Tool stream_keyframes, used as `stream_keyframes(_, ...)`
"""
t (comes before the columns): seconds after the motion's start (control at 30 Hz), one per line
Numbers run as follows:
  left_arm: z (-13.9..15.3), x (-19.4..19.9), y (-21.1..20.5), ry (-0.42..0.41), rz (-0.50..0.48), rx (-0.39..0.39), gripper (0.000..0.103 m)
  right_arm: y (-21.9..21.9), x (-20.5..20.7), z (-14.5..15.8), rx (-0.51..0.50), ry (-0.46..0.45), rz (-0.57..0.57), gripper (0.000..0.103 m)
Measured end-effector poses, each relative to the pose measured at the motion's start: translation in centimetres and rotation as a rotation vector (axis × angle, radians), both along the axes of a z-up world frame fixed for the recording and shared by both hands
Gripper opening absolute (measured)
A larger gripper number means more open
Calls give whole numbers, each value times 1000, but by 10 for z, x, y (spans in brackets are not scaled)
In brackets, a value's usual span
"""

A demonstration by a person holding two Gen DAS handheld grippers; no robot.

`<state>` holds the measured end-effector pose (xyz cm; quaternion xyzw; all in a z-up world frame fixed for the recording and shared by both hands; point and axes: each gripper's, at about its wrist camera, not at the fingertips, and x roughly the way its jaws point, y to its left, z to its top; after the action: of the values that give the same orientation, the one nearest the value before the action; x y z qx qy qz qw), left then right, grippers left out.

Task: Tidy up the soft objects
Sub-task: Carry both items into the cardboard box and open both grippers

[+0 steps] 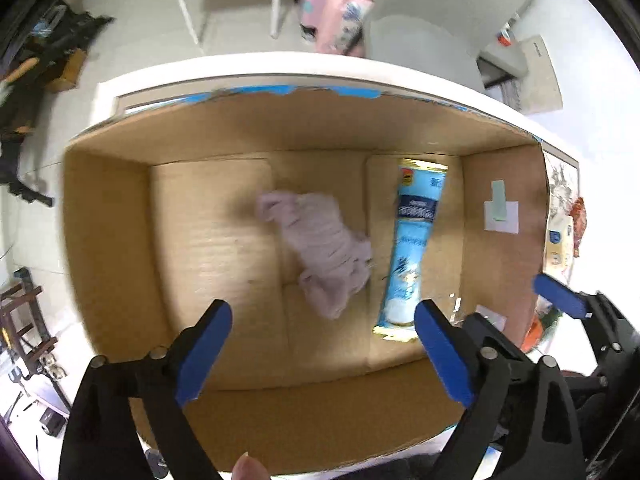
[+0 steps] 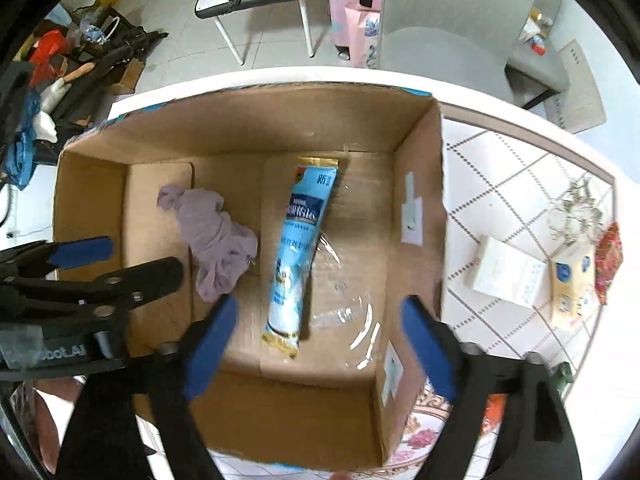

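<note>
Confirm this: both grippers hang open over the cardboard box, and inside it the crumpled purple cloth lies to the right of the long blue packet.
The side is wrong. The crumpled purple cloth lies to the left of the long blue packet, as the right wrist view shows. The rest holds: the left gripper and the right gripper hang open over the brown cardboard box.

Left gripper [image 1: 322, 354] and right gripper [image 2: 318, 344] hover side by side, jaws spread wide, both empty, angled downward.

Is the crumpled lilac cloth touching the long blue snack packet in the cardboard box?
Cannot tell. In the right wrist view the crumpled lilac cloth nearly meets the long blue snack packet; blur hides any gap.
</note>
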<state>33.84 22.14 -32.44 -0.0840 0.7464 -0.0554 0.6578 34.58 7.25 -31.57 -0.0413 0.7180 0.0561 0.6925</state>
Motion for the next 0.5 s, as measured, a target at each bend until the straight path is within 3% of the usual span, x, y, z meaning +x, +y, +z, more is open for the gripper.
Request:
stream_keyframes(0.2,25,-38,23,-102,52,81,100,11,-33,14,-23,-46,15,97)
stream_keyframes(0.5,72,-89,18,-236,69,143,100,18,-89,55,3,-148,30,97)
